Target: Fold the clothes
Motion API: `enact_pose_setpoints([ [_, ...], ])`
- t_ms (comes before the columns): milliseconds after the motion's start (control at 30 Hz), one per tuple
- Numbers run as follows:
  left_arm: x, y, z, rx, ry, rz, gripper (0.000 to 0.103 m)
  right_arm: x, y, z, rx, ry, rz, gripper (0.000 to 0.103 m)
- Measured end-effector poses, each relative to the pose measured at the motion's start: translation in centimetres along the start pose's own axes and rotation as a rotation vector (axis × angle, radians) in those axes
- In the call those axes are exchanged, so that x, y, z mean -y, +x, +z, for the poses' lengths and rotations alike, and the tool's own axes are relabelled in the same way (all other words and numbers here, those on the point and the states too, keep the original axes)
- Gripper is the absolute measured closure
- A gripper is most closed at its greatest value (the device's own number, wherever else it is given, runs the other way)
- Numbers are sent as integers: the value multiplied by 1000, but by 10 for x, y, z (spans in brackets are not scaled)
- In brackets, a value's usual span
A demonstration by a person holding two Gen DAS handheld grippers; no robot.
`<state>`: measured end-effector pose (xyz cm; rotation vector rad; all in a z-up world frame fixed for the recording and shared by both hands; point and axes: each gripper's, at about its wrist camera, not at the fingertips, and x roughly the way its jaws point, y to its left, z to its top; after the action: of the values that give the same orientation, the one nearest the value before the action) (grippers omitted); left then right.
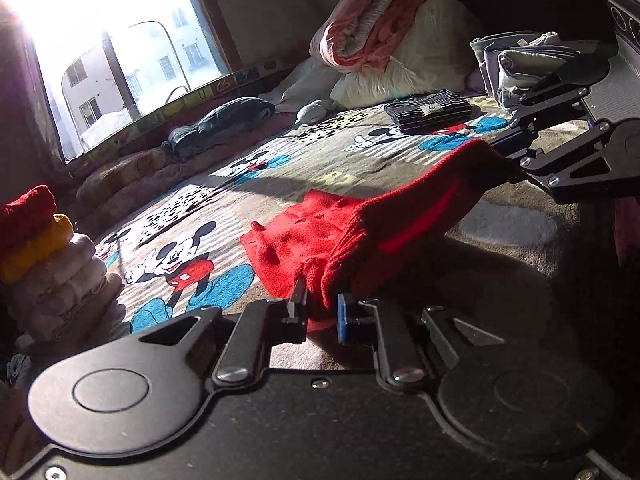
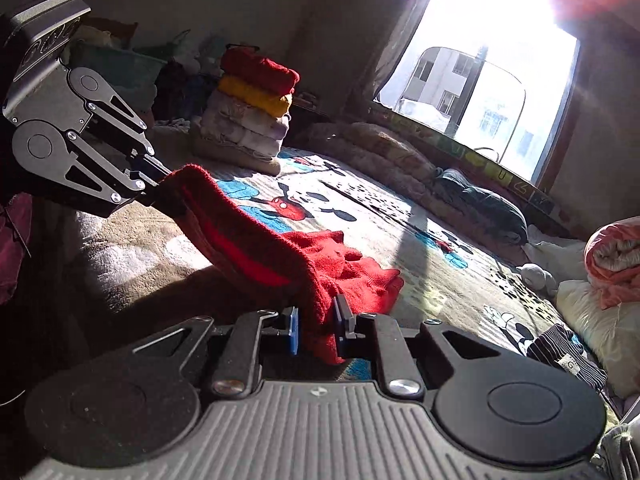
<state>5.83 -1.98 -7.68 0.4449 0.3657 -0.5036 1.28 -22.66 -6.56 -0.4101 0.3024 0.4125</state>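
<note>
The red knit [image 1: 360, 232] hangs above the bed, held up at two ends. Its far part droops down and lies crumpled on the blanket [image 1: 208, 216], which has cartoon mice on it.

In the left wrist view, the left gripper [image 1: 322, 308] sits at 6 o'clock. Its fingers are close together and pinch one red edge. The right gripper [image 1: 502, 160] comes in from 3 o'clock and bites the other end of the knit. The red cloth stretches between the two like a slack band.

In the right wrist view, the right gripper [image 2: 316, 324] is at 6 o'clock, squeezing a fold of the knit [image 2: 288, 256] between blue pads [image 2: 294, 330]. The left gripper [image 2: 162, 178] reaches in from 9 o'clock and holds the raised end.

A striped folded top [image 1: 428, 110] lies on the blanket at 1 o'clock in the left view. Near it sits a grey folded pile [image 1: 520, 64], right behind the right gripper. A pink roll [image 1: 372, 20] rests on a white pillow [image 1: 416, 60] at 12 o'clock. A tall stack [image 2: 252, 112] of folded clothes, red on top and yellow under it, stands at 11 o'clock in the right view. A dark bundle [image 2: 480, 208] lies under the bright window [image 2: 488, 80].
</note>
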Motion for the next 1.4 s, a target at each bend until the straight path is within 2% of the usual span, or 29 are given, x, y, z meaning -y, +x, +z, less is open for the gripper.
enact_pose_setpoints([
  [200, -47, 46, 18, -27, -238, -63, 90, 42, 46, 22, 16, 152, 20, 85],
  [400, -90, 97, 8, -76, -511, -174, 90, 96, 112, 8, -40, 518, 104, 82],
  [433, -95, 104, 2, -79, -555, -190, 89, 100, 122, 3, -48, 559, 103, 75],
  [467, -99, 112, -3, -82, -600, -207, 83, 105, 131, -4, -56, 607, 106, 66],
  [567, -111, 121, -21, -65, -723, -260, 58, 113, 147, -30, -56, 761, 136, 55],
  [600, -114, 118, -27, -47, -765, -275, 53, 112, 147, -39, -43, 800, 146, 51],
  [667, -119, 112, -40, -12, -827, -313, 51, 109, 136, -55, 4, 856, 186, 39],
  [800, -115, 97, -55, 13, -832, -369, 53, 98, 107, -76, 64, 826, 238, 36],
  [833, -113, 97, -56, 11, -820, -377, 54, 96, 103, -75, 64, 804, 241, 40],
  [867, -112, 97, -55, 13, -807, -381, 65, 94, 102, -74, 58, 776, 241, 50],
  [900, -111, 98, -55, 16, -794, -385, 76, 93, 104, -73, 58, 759, 252, 56],
  [967, -112, 104, -53, 30, -793, -393, 86, 95, 113, -70, 65, 767, 289, 73],
  [1067, -119, 115, -48, 60, -812, -407, 89, 104, 123, -71, 89, 821, 300, 83],
  [1167, -130, 126, -39, 100, -820, -421, 92, 118, 127, -74, 125, 892, 292, 85],
  [1400, -158, 153, -20, 194, -856, -434, 94, 147, 153, -57, 203, 929, 294, 86],
])
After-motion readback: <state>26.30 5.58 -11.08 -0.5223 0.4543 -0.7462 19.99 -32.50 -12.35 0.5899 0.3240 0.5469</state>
